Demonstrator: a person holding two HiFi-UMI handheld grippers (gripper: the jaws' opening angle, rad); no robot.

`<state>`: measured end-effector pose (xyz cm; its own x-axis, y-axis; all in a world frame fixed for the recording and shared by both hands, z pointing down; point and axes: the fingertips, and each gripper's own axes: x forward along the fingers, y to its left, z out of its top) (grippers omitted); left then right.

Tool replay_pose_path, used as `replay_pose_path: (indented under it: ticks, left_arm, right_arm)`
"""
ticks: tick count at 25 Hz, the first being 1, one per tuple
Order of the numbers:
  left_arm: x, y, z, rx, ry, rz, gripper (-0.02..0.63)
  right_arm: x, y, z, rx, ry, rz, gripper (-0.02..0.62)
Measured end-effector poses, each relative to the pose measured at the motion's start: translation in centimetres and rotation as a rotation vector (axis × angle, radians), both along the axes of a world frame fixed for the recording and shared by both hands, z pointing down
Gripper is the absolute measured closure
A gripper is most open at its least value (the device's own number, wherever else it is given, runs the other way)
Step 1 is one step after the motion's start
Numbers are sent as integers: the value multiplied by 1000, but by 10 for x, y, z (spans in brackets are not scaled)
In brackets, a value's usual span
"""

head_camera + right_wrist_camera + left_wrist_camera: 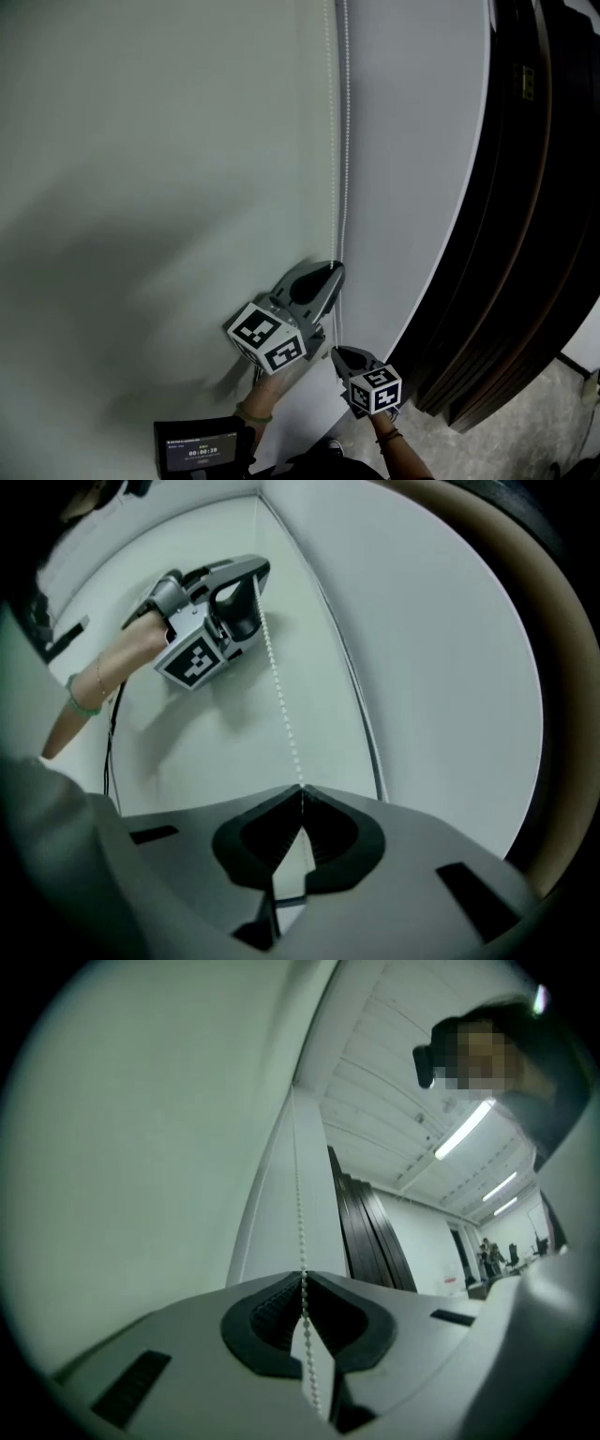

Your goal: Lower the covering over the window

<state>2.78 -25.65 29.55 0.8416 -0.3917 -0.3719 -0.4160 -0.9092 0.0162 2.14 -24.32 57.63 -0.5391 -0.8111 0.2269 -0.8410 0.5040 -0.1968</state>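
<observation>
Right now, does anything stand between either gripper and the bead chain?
Nothing visible does. The left gripper and, lower on the same strand, the right gripper are each shut on the bead chain, with nothing else between their jaws.

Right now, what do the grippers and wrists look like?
The left gripper and right gripper are grey plastic with tapered jaws, black ribbed pads and a cube of black-and-white square markers. A black cable trails by the left arm. The left wrist wears a green band; the right a thin dark band.
</observation>
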Motion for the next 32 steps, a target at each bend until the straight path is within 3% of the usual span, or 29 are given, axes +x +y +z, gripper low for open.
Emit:
replay_pose_path:
  ticks: [8,11,14,18,22,24,32]
  left_arm:
    - [24,-21,139,-204,-205,-32,595]
    - [27,-19,177,-269,-232,-37,595]
    - [26,-22,182,-287,-230,-54,595]
    - [21,-29,180,-251,-279,-77,595]
    - [14,-30,201,-359,-272,-86,554]
    - [13,-27,211,-412,-269,-91,520]
    - [-9,-12,259,-508,-306,-137,514]
  right_arm:
    - [21,32,125,-290,83,12,583]
    - [32,49,156,-355,62,48,583]
    - [44,55,159,-336,82,103,583]
    - [48,56,150,-318,137,105,581]
    - [60,65,136,-305,76,153,573]
    - [69,70,127,-299,54,171,524]
    - [90,77,87,-240,-113,253,518]
